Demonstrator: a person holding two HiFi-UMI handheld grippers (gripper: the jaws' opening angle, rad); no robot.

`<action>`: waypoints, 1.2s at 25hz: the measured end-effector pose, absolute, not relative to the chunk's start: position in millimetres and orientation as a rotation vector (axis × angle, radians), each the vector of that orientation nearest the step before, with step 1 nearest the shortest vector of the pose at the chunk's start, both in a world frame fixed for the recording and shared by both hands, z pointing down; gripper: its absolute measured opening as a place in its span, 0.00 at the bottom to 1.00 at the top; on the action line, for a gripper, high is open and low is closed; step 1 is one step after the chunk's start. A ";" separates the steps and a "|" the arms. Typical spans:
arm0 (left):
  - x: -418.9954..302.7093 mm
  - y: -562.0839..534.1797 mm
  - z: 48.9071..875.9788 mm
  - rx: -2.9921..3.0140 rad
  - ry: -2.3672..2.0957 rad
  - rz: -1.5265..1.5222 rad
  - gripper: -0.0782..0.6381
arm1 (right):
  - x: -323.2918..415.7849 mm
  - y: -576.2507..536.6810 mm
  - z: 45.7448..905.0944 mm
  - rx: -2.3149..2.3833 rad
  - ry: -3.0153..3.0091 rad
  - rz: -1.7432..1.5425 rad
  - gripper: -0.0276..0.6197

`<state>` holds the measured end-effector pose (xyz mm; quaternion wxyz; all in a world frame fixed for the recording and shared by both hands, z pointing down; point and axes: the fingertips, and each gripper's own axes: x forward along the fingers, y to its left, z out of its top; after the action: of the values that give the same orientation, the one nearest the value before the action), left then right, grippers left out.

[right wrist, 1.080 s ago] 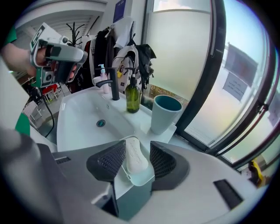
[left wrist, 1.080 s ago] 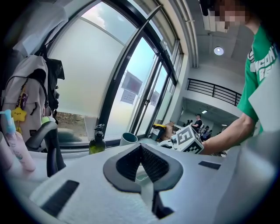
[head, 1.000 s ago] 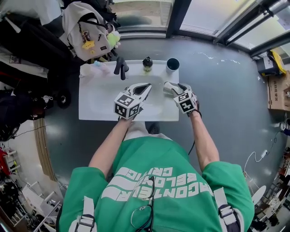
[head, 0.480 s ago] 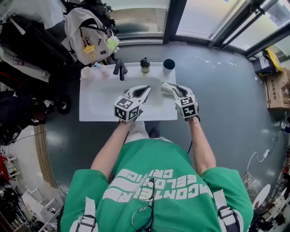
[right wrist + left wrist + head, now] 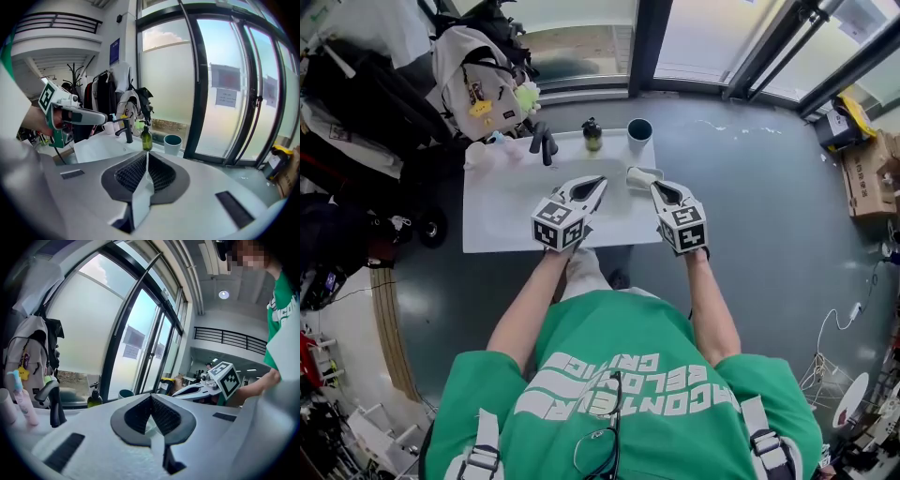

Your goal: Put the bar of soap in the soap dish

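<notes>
Right gripper [image 5: 658,186]: one. Jaws had just been closing and stood together, pads meeting along their length; nothing was seen between them in the right gripper view. Its tips were just beside the soap dish [image 5: 641,178], contact not determinable.

Left gripper [image 5: 600,179]: one. Jaws together at the tip, nothing clamped. It was held over the white counter [image 5: 502,211], apart from every item.

Soap dish: one, pale, on the counter between the right gripper's tips and the cup [image 5: 639,130]. The bar of soap could not be told apart from the dish in the head view; neither gripper carried it.

Other items along the counter's far edge: one black faucet [image 5: 545,142], one dark pump bottle [image 5: 592,134], one teal cup. One pale backpack [image 5: 478,75] hung beyond the counter's left corner.

Pose: both forearms were stretched forward from a person in a green shirt. The left gripper slanted toward the right, the right gripper toward the left, so the two tips converged near the dish, marker cubes nearest the body.
</notes>
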<state>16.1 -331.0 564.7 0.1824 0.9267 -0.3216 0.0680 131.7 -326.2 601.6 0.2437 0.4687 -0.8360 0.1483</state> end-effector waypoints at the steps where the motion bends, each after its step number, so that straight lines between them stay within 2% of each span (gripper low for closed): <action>1: 17.0 -329.5 562.3 2.618 -0.905 0.183 0.12 | 131.4 -323.1 598.6 1.286 -2.290 0.406 0.08; 17: 31.4 -292.5 553.1 2.643 -0.828 0.152 0.12 | 127.3 -283.7 569.2 1.355 -2.347 0.417 0.06; 30: 14.5 -284.1 546.4 2.640 -0.853 0.127 0.12 | 107.3 -277.2 556.6 1.328 -2.371 0.388 0.06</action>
<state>14.5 -284.1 546.4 0.1812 0.9348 -0.3022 0.0450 107.3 -277.2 556.6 0.1969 0.4742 -0.8469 0.1386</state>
